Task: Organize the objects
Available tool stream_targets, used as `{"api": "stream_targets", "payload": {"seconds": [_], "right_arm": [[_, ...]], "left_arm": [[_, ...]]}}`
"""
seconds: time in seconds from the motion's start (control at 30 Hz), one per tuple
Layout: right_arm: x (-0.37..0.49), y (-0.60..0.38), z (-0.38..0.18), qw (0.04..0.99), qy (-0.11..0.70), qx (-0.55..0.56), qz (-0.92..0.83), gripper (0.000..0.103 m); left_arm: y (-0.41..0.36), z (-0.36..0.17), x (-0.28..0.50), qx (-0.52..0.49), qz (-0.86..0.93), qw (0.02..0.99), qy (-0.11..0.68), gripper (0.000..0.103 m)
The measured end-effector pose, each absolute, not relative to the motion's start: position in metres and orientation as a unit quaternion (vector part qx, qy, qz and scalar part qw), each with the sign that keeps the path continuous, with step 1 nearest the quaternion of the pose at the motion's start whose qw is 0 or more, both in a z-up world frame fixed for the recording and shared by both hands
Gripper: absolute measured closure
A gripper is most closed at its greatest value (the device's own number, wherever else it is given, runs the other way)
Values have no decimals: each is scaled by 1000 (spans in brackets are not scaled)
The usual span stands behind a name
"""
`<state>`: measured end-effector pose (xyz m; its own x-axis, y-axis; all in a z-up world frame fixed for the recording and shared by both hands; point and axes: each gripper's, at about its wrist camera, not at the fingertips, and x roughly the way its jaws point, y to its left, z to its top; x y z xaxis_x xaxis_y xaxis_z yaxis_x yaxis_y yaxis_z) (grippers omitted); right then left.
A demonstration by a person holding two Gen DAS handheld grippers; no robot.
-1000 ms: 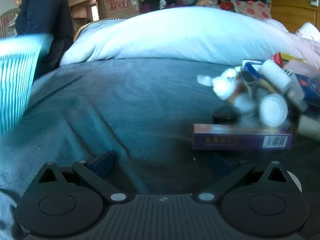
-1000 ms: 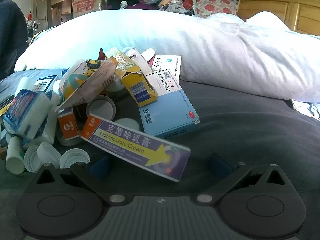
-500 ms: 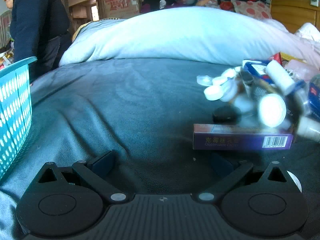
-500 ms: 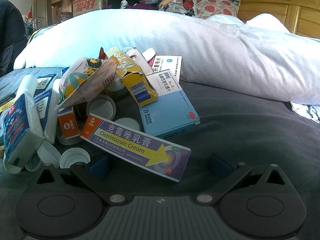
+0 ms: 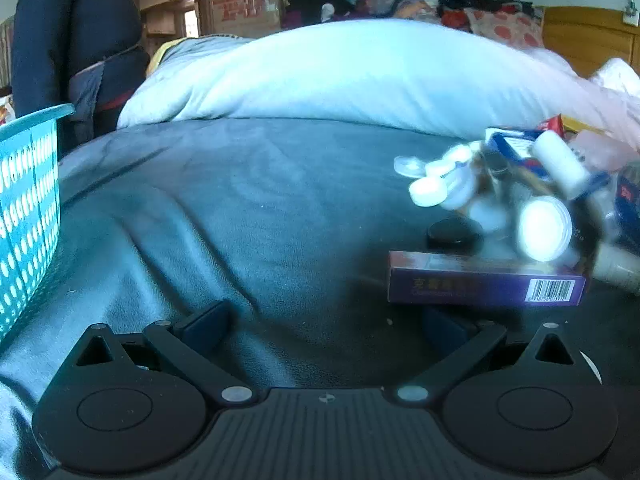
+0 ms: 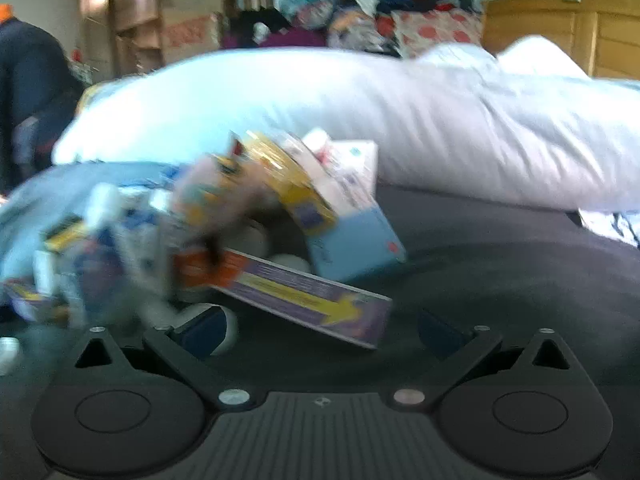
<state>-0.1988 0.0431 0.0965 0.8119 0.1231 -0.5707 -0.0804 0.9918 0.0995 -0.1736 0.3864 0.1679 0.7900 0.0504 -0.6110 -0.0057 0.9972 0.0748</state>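
Right wrist view shows both grippers (image 6: 320, 330) (image 5: 324, 322) spread and empty; risk: advancing on the purple box (image 6: 304, 296) could topple the pile (image 6: 160, 216).

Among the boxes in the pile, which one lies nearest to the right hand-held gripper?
The long purple box with the yellow arrow. It lies at the front of the pile, just ahead of the open right hand-held gripper; the light blue box sits behind it.
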Motion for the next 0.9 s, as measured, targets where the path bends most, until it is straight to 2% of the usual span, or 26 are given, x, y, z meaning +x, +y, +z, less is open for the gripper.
{"api": "stream_targets", "payload": {"seconds": [0.07,0.17,0.23,0.5,0.83,0.9], "right_arm": [[-214,51,111,954,284,45,85,5],[-225,67,121,936,281,79,198,16],[-223,87,122,925,286,51,247,22],[-182,131,116,919,283,-33,274,18],[-177,166,98,920,280,-109,253,17],[-174,166,96,918,283,-112,255,20]], "left_arm": [[385,168,-173,37,16,946,323,0],[391,170,-176,19,9,947,320,0],[385,168,-175,36,16,945,324,0],[375,167,-170,62,26,942,329,0],[380,167,-170,48,21,943,330,0],[381,168,-170,45,19,942,333,0]]}}
